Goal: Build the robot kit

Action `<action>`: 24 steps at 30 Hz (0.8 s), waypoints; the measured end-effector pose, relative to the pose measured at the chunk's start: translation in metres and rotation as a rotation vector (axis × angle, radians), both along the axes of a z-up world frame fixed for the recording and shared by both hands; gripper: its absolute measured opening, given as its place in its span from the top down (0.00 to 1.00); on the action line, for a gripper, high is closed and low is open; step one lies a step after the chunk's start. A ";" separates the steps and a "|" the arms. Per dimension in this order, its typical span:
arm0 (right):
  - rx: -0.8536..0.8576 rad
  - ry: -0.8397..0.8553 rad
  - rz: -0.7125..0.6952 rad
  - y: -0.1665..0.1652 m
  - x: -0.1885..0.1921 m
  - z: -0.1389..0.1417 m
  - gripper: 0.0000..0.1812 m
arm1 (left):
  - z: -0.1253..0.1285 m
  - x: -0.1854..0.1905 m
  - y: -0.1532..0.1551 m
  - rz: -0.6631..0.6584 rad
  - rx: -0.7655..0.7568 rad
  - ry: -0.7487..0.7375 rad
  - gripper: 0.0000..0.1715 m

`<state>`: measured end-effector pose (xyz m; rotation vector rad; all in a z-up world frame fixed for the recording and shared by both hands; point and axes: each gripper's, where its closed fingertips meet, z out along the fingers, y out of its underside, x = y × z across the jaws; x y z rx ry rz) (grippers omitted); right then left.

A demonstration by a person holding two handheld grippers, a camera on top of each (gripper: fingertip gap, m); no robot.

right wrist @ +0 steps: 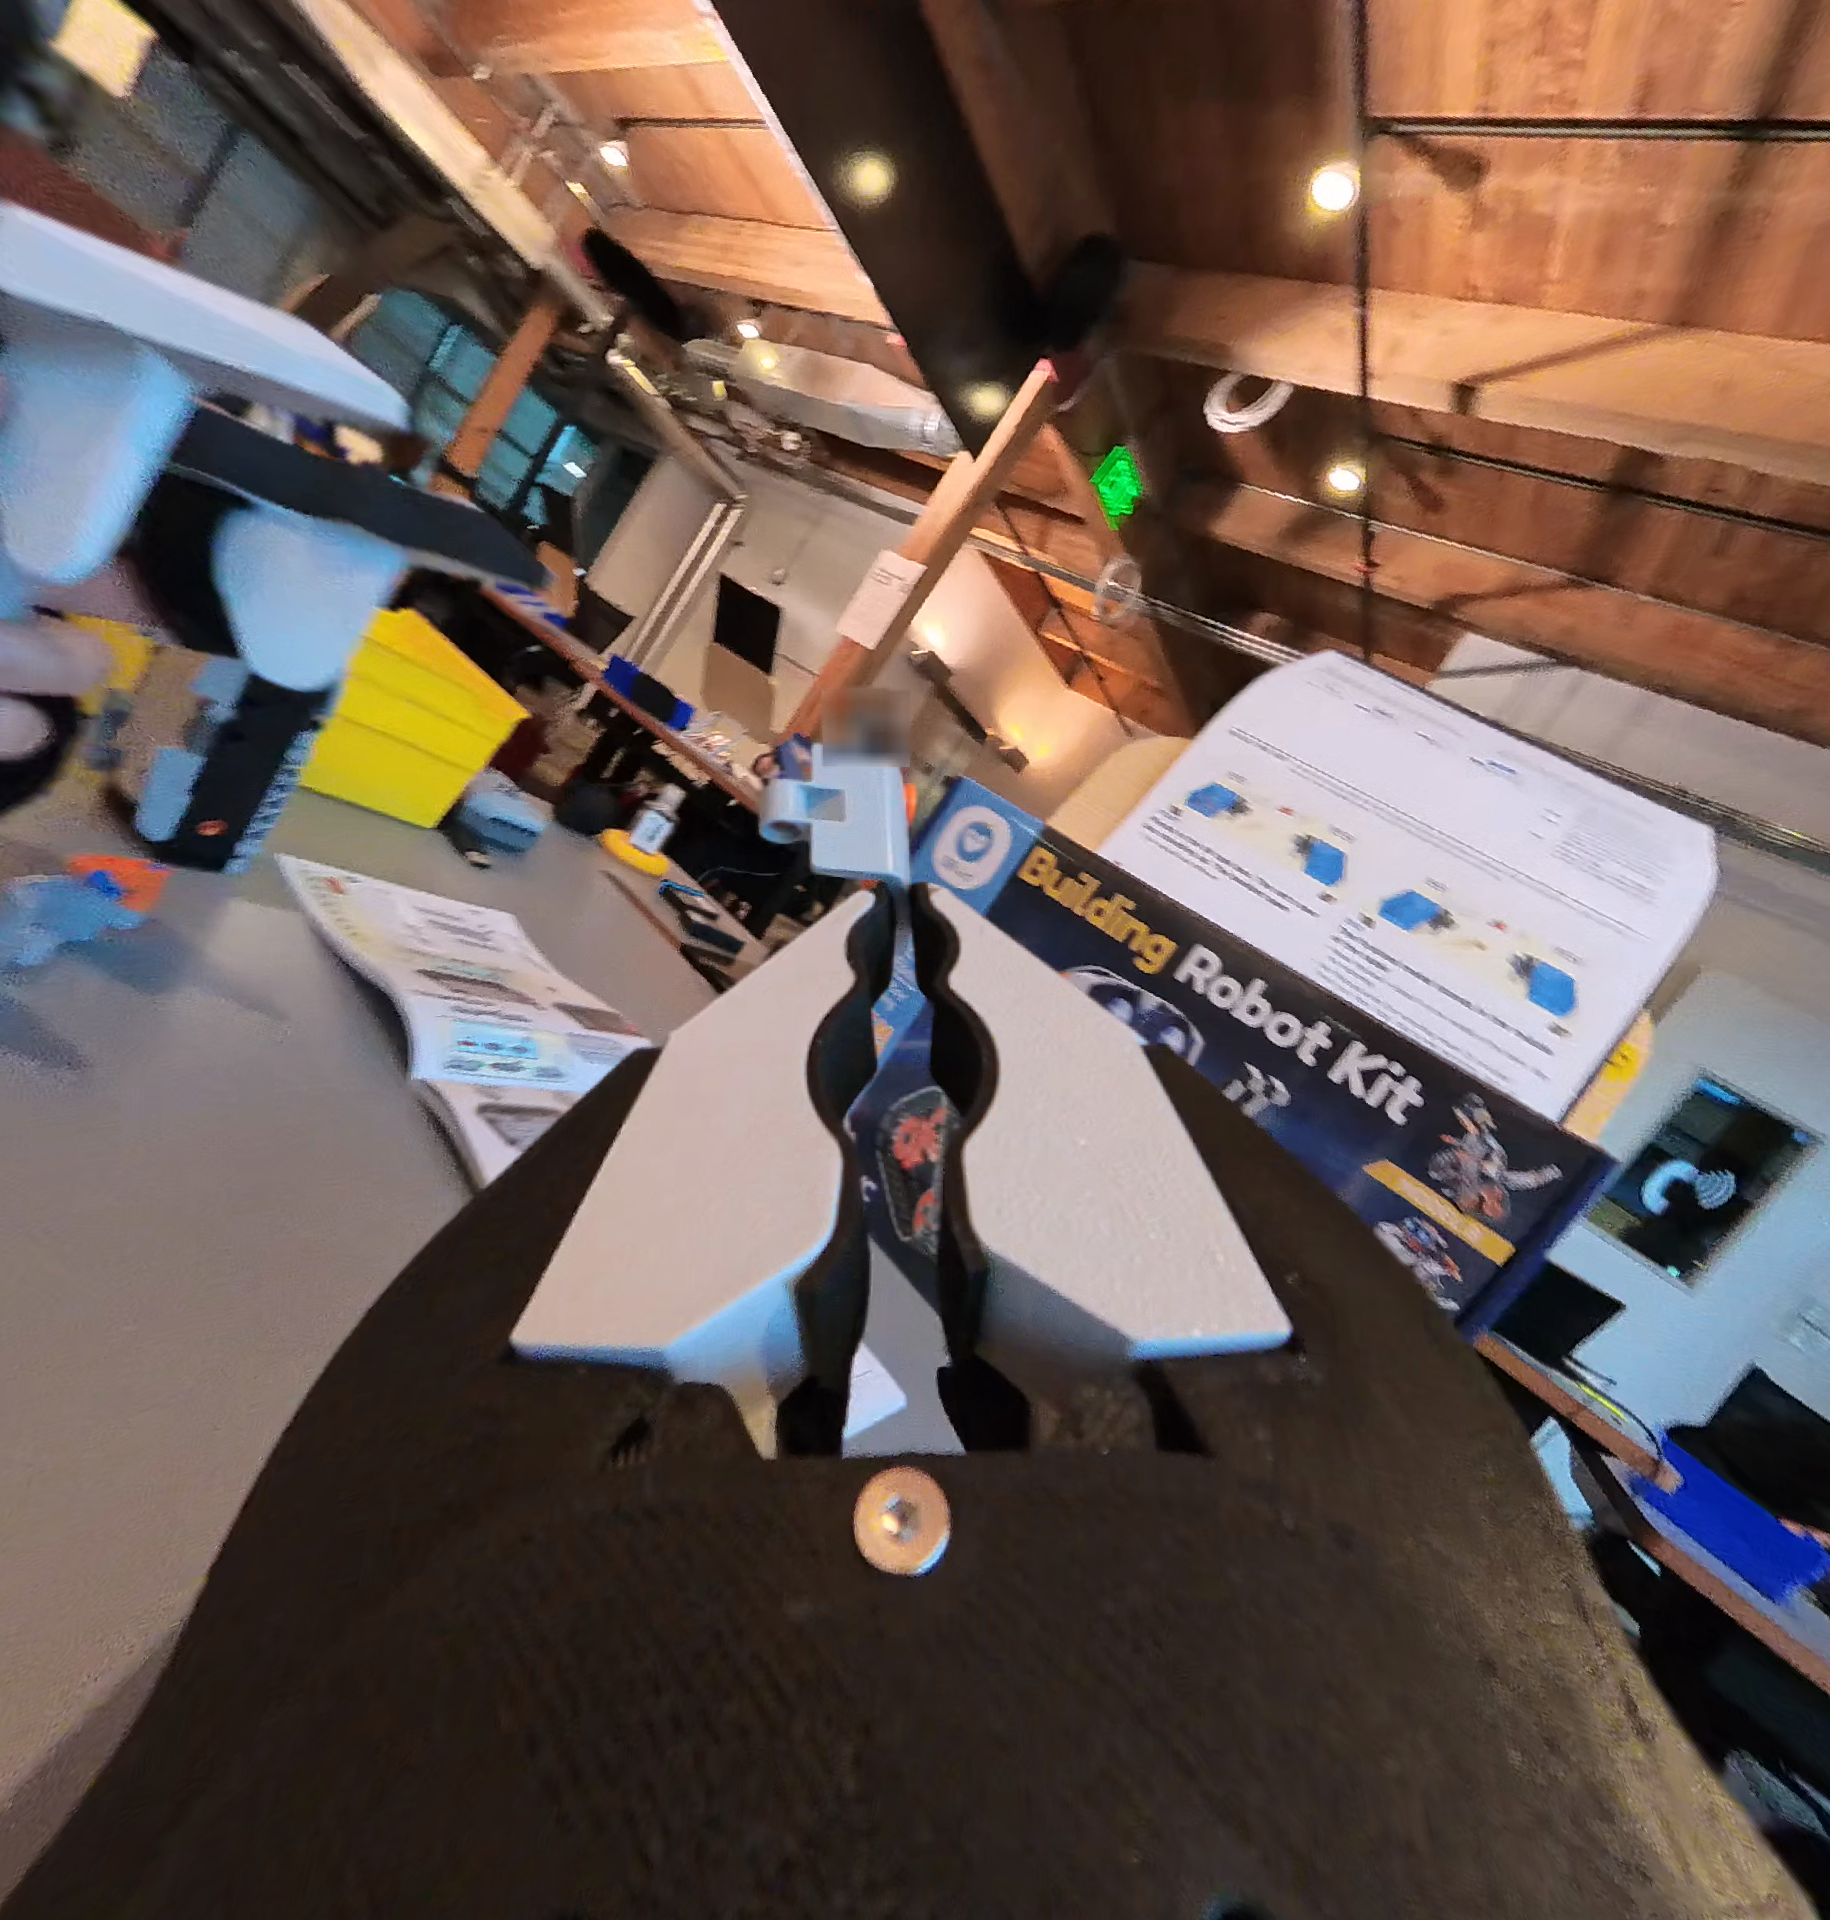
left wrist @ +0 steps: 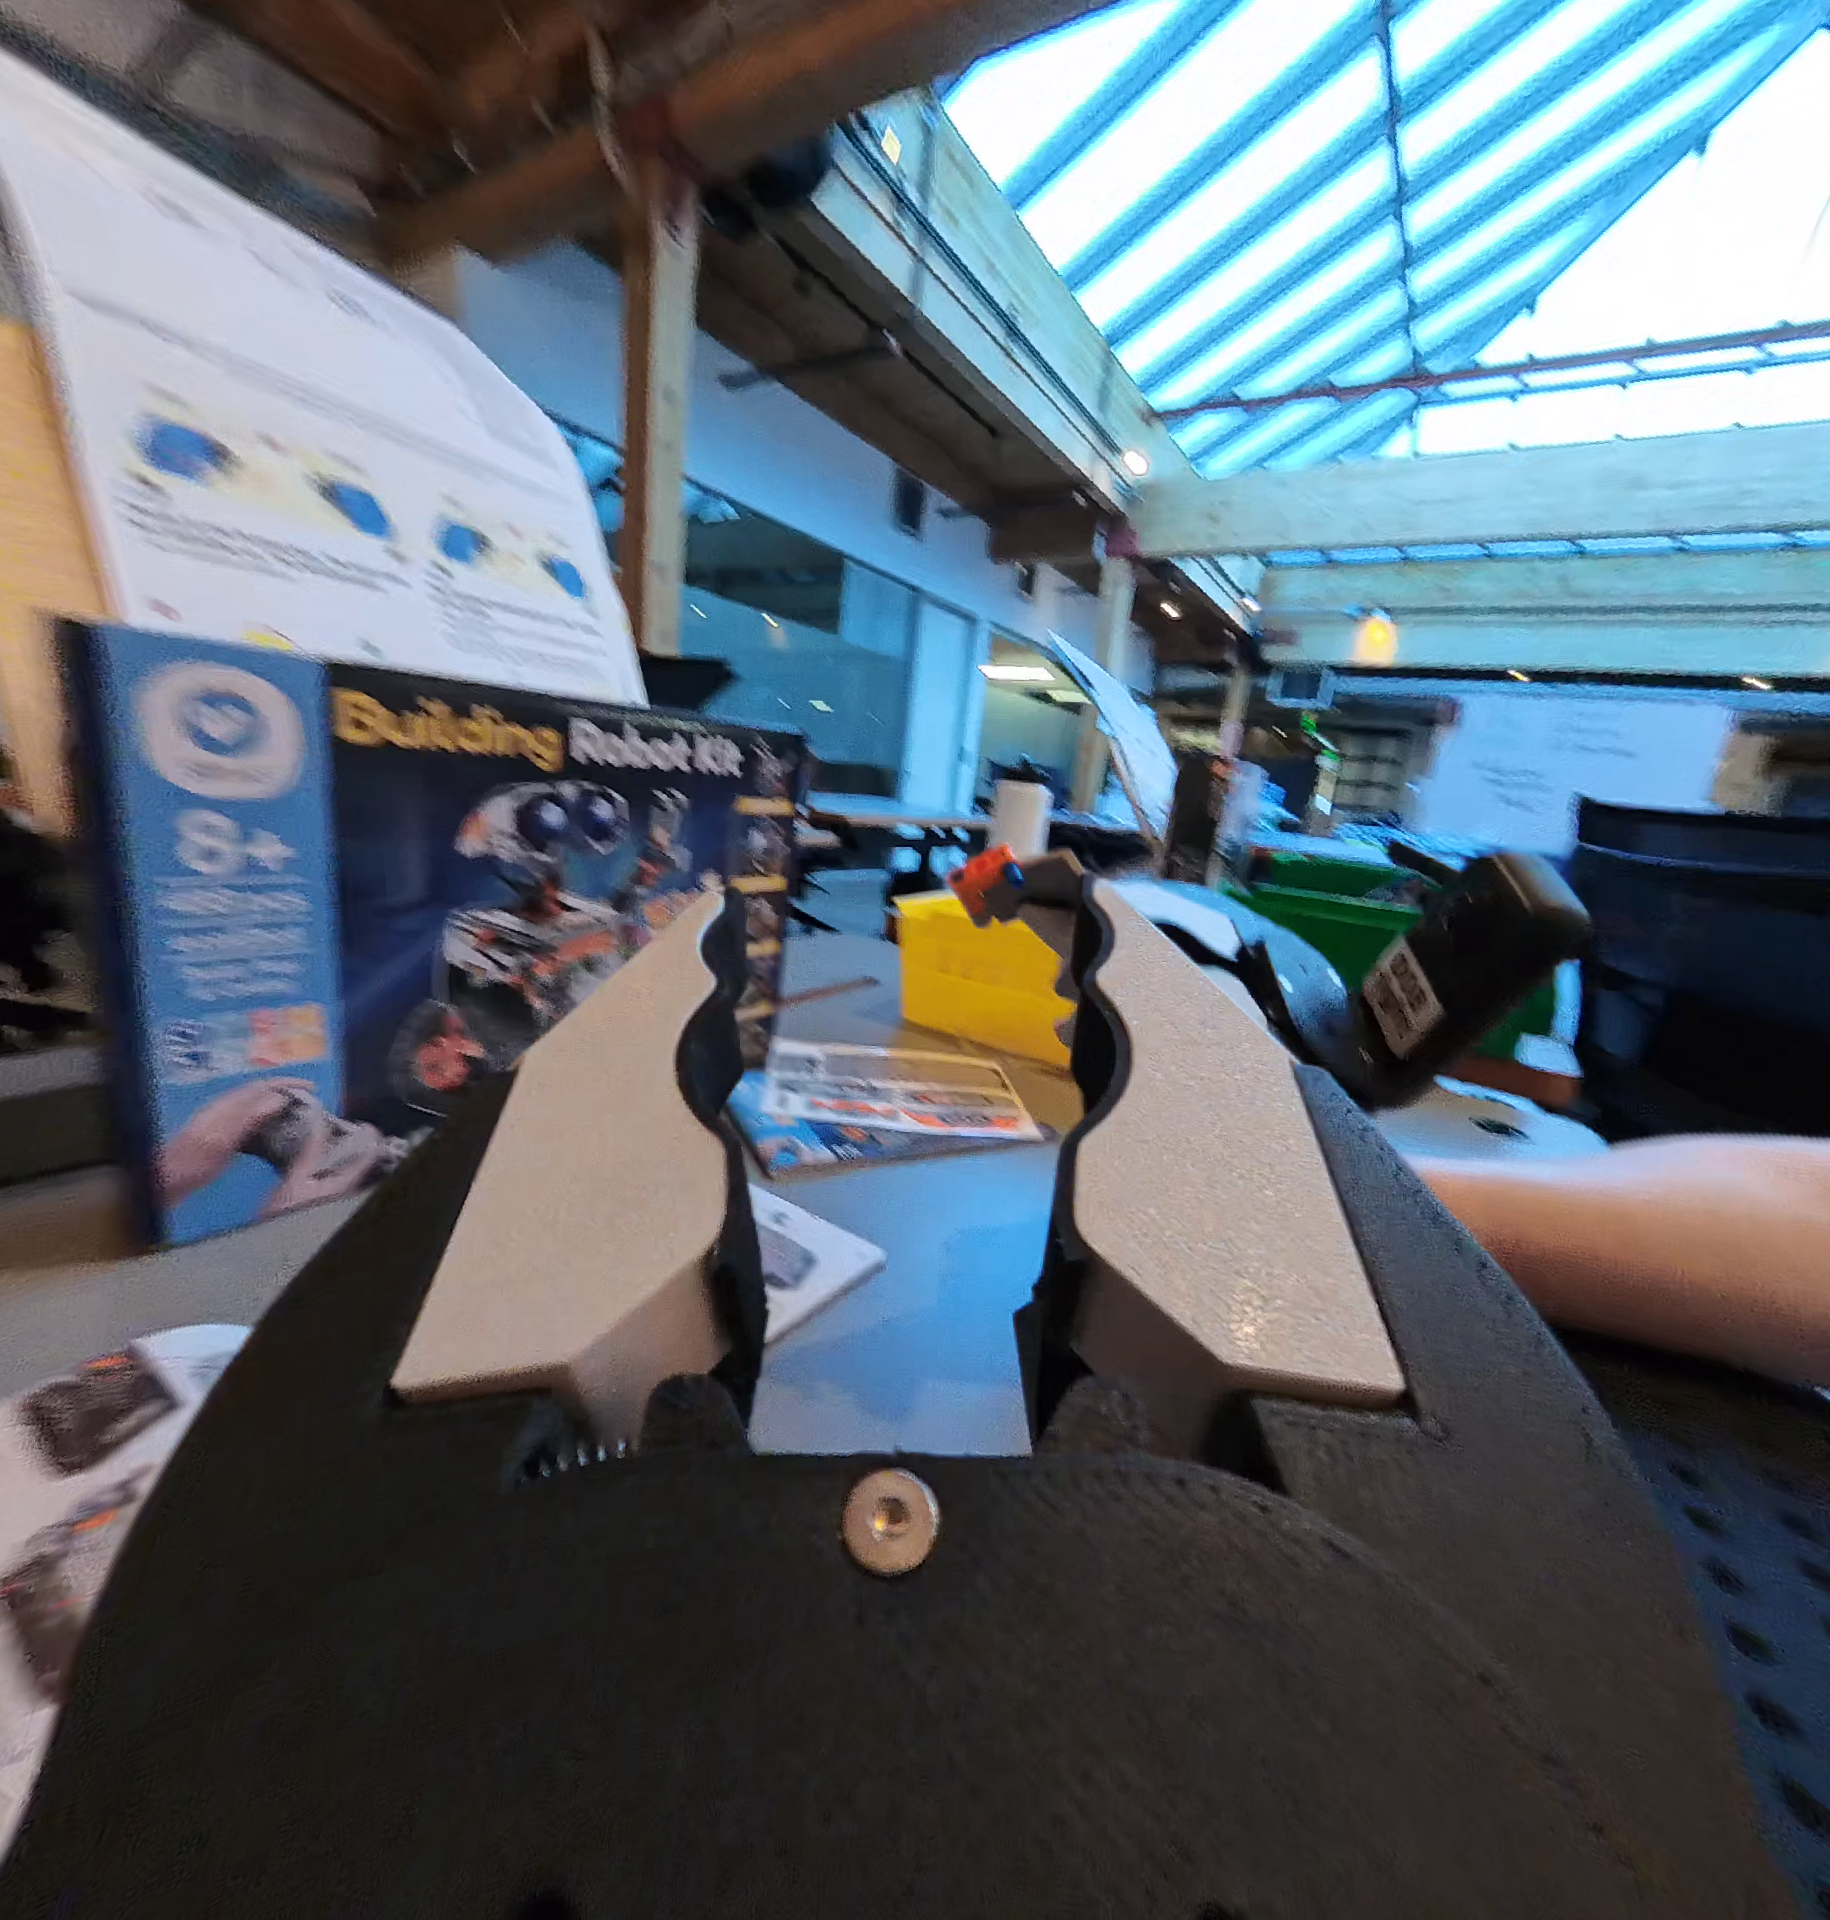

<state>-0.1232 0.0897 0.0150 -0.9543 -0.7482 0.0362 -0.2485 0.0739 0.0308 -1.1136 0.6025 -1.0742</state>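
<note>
My left gripper (left wrist: 906, 904) is open and empty, raised above the grey table (left wrist: 890, 1330), with a blue robot kit box (left wrist: 454, 935) standing to its left. My right gripper (right wrist: 895, 899) is shut on a small grey plastic part (right wrist: 857, 826) that sticks out past its fingertips, in front of the same box (right wrist: 1254, 1049). In the left wrist view the right gripper's black body (left wrist: 1306, 997) shows behind my right finger, with a small orange and blue piece (left wrist: 986, 881) near its tip. The left gripper (right wrist: 267, 457) shows blurred at the upper left of the right wrist view.
A yellow bin (left wrist: 978, 977) (right wrist: 412, 727) stands at the back of the table. An open instruction booklet (left wrist: 890, 1101) (right wrist: 475, 987) lies flat. A white poster (left wrist: 319, 416) (right wrist: 1410, 862) stands behind the box. A black and grey assembly (right wrist: 215, 769) sits under the left gripper. A bare forearm (left wrist: 1669, 1247) is at the right. Spacing between my two grippers at the tips: around 12 centimeters.
</note>
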 end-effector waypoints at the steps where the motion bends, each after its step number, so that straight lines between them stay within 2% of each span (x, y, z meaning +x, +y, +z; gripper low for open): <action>1: 0.005 0.012 -0.020 0.006 0.004 -0.001 0.99 | 0.006 -0.008 0.002 0.041 0.017 -0.032 0.64; 5: 0.026 0.040 0.006 0.017 0.001 0.000 0.99 | 0.020 -0.034 0.004 0.153 0.067 -0.114 0.64; 9: 0.006 0.211 0.109 0.009 -0.004 0.015 0.99 | 0.023 -0.036 0.001 0.192 0.102 -0.111 0.61; 13: -0.053 0.414 0.210 0.008 -0.007 0.027 0.99 | 0.022 -0.030 0.000 0.171 0.103 -0.093 0.61; 19: -0.038 0.446 0.267 -0.001 -0.004 0.034 0.99 | 0.019 -0.028 0.001 0.163 0.088 -0.086 0.59; 24: -0.092 0.480 0.328 -0.004 -0.004 0.031 0.99 | 0.016 -0.025 0.003 0.144 0.067 -0.082 0.58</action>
